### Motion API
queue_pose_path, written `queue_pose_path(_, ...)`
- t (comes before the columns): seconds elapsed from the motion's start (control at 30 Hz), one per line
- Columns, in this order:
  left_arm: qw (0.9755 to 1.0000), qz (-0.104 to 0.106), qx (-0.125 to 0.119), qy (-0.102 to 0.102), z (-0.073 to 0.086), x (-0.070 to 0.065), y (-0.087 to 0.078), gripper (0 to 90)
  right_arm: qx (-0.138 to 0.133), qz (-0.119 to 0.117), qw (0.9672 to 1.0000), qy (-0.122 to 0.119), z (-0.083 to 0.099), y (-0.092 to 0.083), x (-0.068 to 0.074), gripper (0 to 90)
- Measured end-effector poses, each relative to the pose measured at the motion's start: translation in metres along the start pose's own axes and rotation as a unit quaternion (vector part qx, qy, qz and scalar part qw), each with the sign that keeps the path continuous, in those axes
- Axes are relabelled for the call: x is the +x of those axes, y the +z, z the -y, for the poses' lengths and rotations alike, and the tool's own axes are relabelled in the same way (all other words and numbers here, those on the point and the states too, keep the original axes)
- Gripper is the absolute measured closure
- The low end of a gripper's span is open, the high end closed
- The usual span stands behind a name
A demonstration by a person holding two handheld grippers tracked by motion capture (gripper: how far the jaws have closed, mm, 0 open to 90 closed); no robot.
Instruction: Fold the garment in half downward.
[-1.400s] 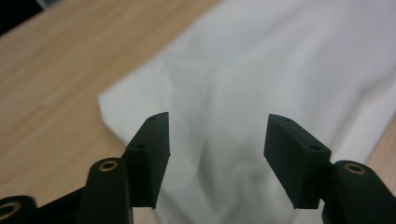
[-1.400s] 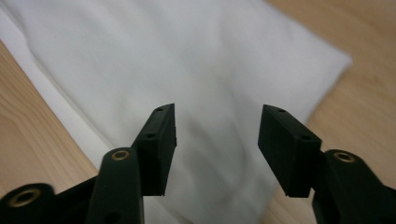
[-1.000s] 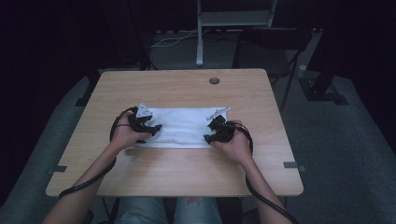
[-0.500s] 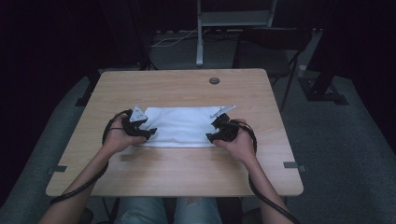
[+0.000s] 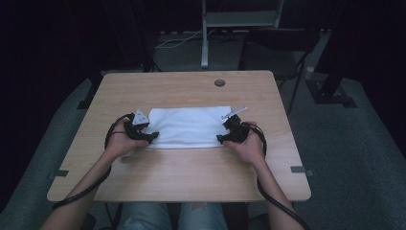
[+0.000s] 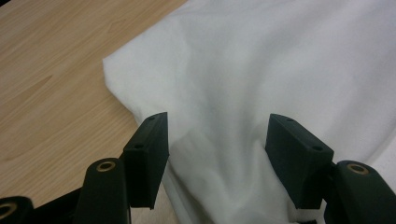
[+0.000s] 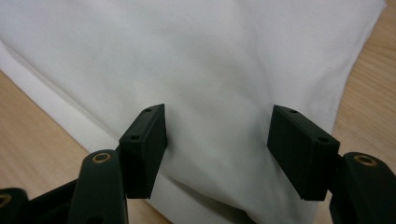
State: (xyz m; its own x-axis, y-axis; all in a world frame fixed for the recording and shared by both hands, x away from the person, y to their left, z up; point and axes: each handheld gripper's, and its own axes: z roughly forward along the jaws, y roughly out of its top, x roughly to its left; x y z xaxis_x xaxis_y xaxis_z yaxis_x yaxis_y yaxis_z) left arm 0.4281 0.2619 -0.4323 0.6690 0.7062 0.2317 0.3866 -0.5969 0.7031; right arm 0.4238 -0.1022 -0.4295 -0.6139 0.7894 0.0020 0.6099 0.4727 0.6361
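**Both grippers open at the ends of a folded white cloth**

White cloth [image 5: 187,126] lies flat, folded into a rectangle, mid-desk [image 5: 191,167] — long side running left to right. Left gripper [image 5: 143,136] sits at the cloth's left end, right gripper [image 5: 229,134] at its right end, each held in a hand coming in from the desk's near edge.

Left gripper view: jaws spread wide, cloth [image 6: 261,84] bunched up in a soft ridge between them, pads not pressing on it; bare wood to the left of the cloth's corner.

Right gripper view: the right gripper's jaws have just been opening — they now stand wide apart over the cloth [image 7: 210,60], fabric lying between them, not pinched. A stitched hem of a lower layer shows along the cloth's edge on the left, desk wood beyond on both sides.

A small round grommet [image 5: 219,83] sits near the desk's far edge, well apart from the cloth.
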Motion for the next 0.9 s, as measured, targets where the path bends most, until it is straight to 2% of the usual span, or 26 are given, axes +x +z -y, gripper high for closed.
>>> queue_pose_path(0.17, 0.9999, 0.001, -0.012, -0.012, 0.0, 0.002, 0.001, 38.3, -0.001, 0.004, 1.0, 0.001, -0.001, 0.001, -0.002, 31.3)
queue_pose_path(0.27, 0.9994, 0.001, -0.026, -0.024, 0.002, 0.003, -0.004, 34.2, -0.019, 0.007, 0.9998, 0.003, 0.0, -0.004, -0.001, 30.6)
queue_pose_path(0.37, 0.9982, 0.004, -0.044, -0.041, 0.004, 0.006, -0.012, 31.4, -0.031, 0.006, 0.9995, 0.004, 0.001, -0.008, 0.001, 26.0)
queue_pose_path(0.4, 0.9968, 0.01, -0.06, -0.053, 0.007, 0.007, -0.019, 30.9, -0.037, 0.006, 0.9992, 0.011, 0.001, -0.011, 0.001, 23.4)
queue_pose_path(0.47, 0.9964, 0.01, -0.063, -0.055, 0.008, 0.008, -0.022, 30.6, -0.042, 0.006, 0.999, 0.017, 0.002, -0.013, 0.001, 22.8)
queue_pose_path(0.6, 0.994, 0.006, -0.087, -0.066, 0.013, 0.011, -0.035, 28.9, -0.052, 0.005, 0.9983, 0.028, 0.004, -0.018, -0.002, 20.2)
queue_pose_path(0.7, 0.9918, -0.011, -0.104, -0.074, 0.015, 0.016, -0.046, 28.9, -0.068, 0.005, 0.9971, 0.034, 0.005, -0.025, -0.003, 19.6)
queue_pose_path(0.9, 0.9905, -0.017, -0.115, -0.073, 0.016, 0.018, -0.058, 28.9, -0.08, 0.011, 0.9961, 0.037, 0.008, -0.033, -0.004, 19.6)
